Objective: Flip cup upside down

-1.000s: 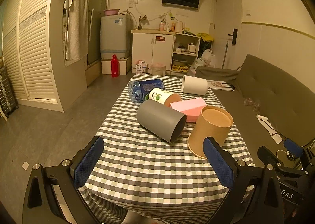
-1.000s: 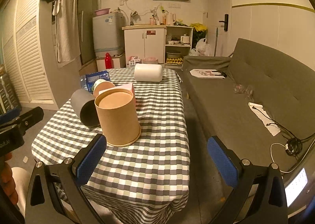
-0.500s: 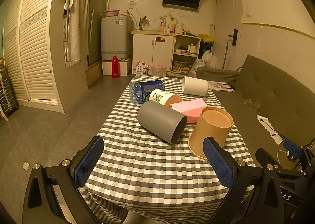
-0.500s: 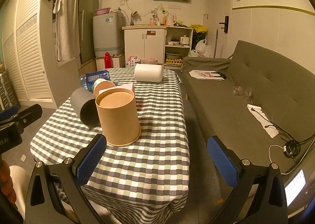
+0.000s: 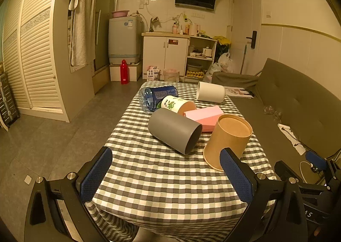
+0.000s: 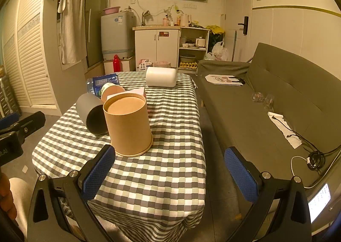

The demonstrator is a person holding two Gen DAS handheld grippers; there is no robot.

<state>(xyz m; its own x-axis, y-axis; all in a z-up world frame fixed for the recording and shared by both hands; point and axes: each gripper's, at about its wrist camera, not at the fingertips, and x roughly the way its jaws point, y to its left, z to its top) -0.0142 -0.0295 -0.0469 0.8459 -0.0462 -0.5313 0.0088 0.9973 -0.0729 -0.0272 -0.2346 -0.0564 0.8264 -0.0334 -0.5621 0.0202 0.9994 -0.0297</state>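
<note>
A brown paper cup (image 5: 229, 137) (image 6: 127, 125) stands upside down on the checked table, wide rim on the cloth. A grey cup (image 5: 174, 133) (image 6: 91, 114) lies on its side beside it. A white cup (image 5: 210, 92) (image 6: 161, 77) and a printed paper cup (image 5: 178, 104) (image 6: 111, 90) also lie on their sides. My left gripper (image 5: 166, 180) is open and empty near the table's front edge, short of the cups. My right gripper (image 6: 170, 176) is open and empty, in front of and to the right of the brown cup.
A pink box (image 5: 204, 116) and a blue water bottle (image 5: 156, 97) lie among the cups on the checked tablecloth (image 5: 159, 178). A grey sofa (image 6: 266, 103) runs along the table's right side. Kitchen cabinets (image 5: 166, 56) stand at the back.
Both grippers have drawn back slightly from the table and stay open. The cups have not moved.
</note>
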